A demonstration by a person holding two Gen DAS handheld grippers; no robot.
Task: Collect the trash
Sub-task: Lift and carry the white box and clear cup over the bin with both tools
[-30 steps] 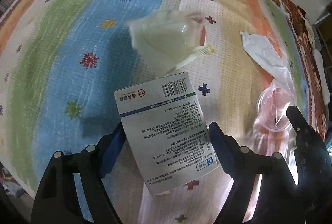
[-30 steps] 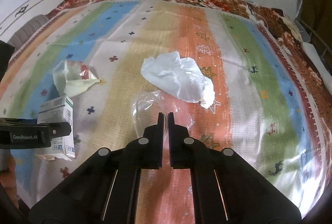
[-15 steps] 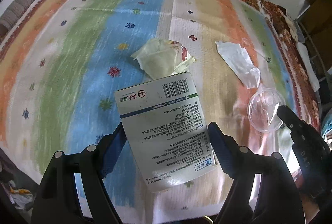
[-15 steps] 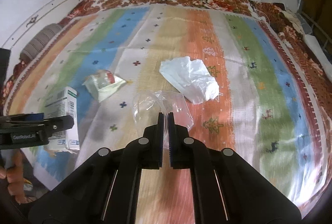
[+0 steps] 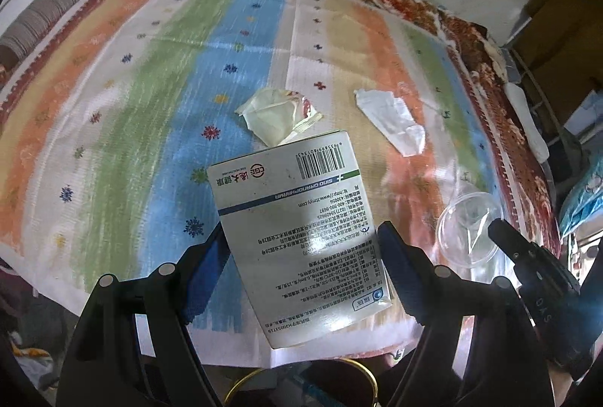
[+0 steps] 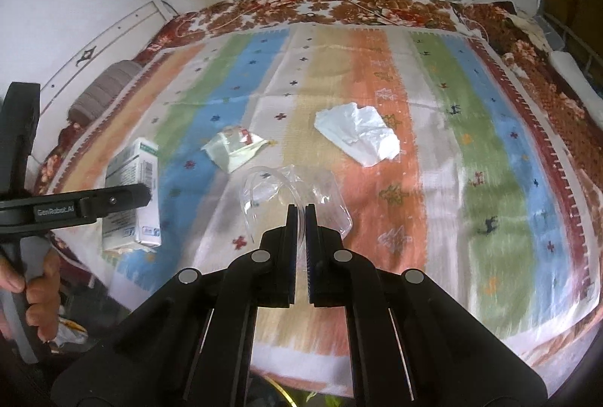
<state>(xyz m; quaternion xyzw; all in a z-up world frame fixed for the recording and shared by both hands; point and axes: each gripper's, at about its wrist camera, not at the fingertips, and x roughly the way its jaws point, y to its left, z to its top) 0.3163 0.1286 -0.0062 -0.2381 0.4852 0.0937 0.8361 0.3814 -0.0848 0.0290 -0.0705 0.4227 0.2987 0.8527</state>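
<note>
My left gripper [image 5: 301, 248], lower centre of its frame, is clamped on the white medicine box [image 5: 297, 237], which stands between its fingers. My right gripper [image 6: 300, 218] pinches the rim of the clear plastic cup [image 6: 294, 199], its jaws nearly together. On the striped cloth [image 6: 471, 181] at mid-frame lie the crumpled wrapper [image 6: 231, 149] and white tissue [image 6: 361, 137], well beyond both grippers.

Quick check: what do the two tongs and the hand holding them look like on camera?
Both tongs are matte black plastic with silver round rivets on the arms. Left tongs have blue pads inside the fingers; right tongs show pale embossed lettering. From the right view, the left one reads "GenRobot.AI" in white, gripped by a bare hand on a grey handle.
</note>
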